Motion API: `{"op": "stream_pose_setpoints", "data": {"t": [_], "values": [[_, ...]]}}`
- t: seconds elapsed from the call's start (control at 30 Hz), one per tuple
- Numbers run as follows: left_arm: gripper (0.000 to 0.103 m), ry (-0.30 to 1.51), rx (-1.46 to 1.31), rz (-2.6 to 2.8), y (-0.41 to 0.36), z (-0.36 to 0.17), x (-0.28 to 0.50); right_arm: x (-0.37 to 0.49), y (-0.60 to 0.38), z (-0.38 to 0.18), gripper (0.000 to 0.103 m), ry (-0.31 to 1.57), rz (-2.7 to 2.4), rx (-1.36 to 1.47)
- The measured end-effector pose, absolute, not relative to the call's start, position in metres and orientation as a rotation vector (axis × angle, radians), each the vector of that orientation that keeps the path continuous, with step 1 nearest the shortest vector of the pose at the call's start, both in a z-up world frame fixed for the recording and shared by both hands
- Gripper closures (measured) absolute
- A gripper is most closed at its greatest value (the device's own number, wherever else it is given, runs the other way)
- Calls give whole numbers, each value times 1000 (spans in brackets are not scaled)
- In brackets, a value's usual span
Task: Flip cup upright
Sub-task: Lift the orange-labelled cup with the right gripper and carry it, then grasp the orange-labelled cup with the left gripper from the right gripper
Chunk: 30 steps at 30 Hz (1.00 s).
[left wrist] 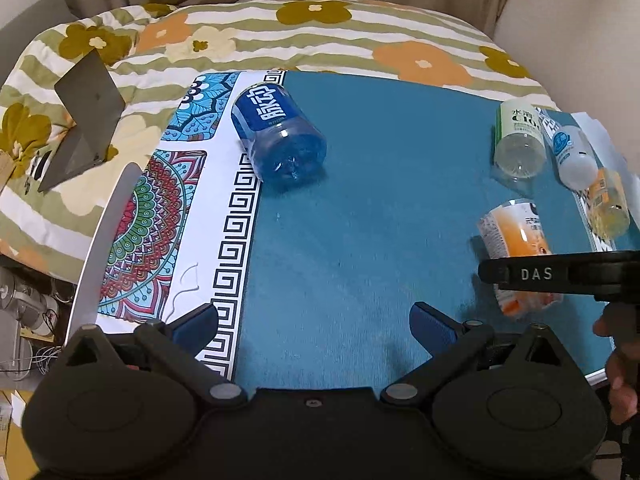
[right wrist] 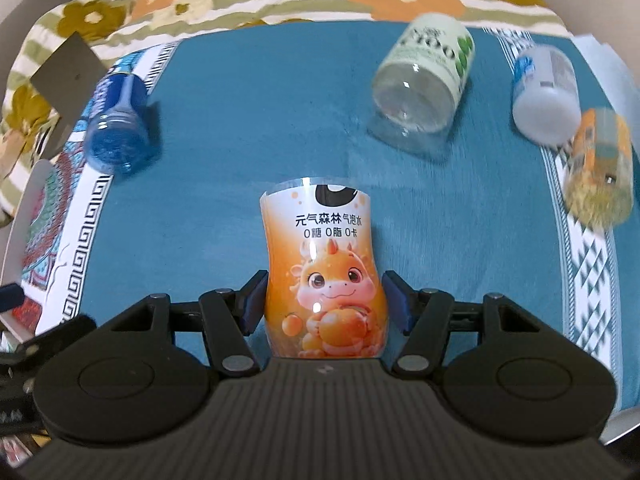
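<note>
An orange cup cut from a bottle, with a cartoon dragon label point(right wrist: 322, 264), lies between the fingers of my right gripper point(right wrist: 324, 304). The left pad point(right wrist: 256, 300) touches its side; the right pad point(right wrist: 394, 300) sits close to it, and contact is unclear. In the left wrist view the same cup point(left wrist: 516, 236) lies on the teal mat under the right gripper's black body point(left wrist: 560, 274). My left gripper point(left wrist: 316, 328) is open and empty over the mat's front left. A blue cup point(left wrist: 276, 132) lies on its side ahead of it.
A clear green-label cup point(right wrist: 422, 88), a white cup point(right wrist: 546, 92) and a yellow-orange cup point(right wrist: 600, 168) lie on their sides at the right. The teal mat point(left wrist: 360, 220) lies on a table against a floral quilt point(left wrist: 320, 40). A grey stand point(left wrist: 86, 120) rests on the quilt at left.
</note>
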<state>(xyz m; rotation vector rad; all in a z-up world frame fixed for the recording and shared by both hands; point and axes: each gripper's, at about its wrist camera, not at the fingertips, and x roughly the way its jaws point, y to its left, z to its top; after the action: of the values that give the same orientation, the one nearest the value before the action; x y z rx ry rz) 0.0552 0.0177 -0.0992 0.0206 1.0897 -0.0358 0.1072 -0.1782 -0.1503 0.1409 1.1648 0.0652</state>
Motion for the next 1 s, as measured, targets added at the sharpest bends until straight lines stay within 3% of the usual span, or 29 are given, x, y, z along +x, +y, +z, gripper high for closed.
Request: {"op": "stream_pose_setpoints", "data": {"t": [0.3,0.53,1.0], "values": [[0,1097,20,-45,14,-100,56,107,-177,-152,25,1156,59,140],[0,1092,18,-43,12,-97,56,105,-175,-150,7,1158,70,155],[0,1058,-27,-51,4,-55,57,74,-205,-104,7,1107,89,235]]}}
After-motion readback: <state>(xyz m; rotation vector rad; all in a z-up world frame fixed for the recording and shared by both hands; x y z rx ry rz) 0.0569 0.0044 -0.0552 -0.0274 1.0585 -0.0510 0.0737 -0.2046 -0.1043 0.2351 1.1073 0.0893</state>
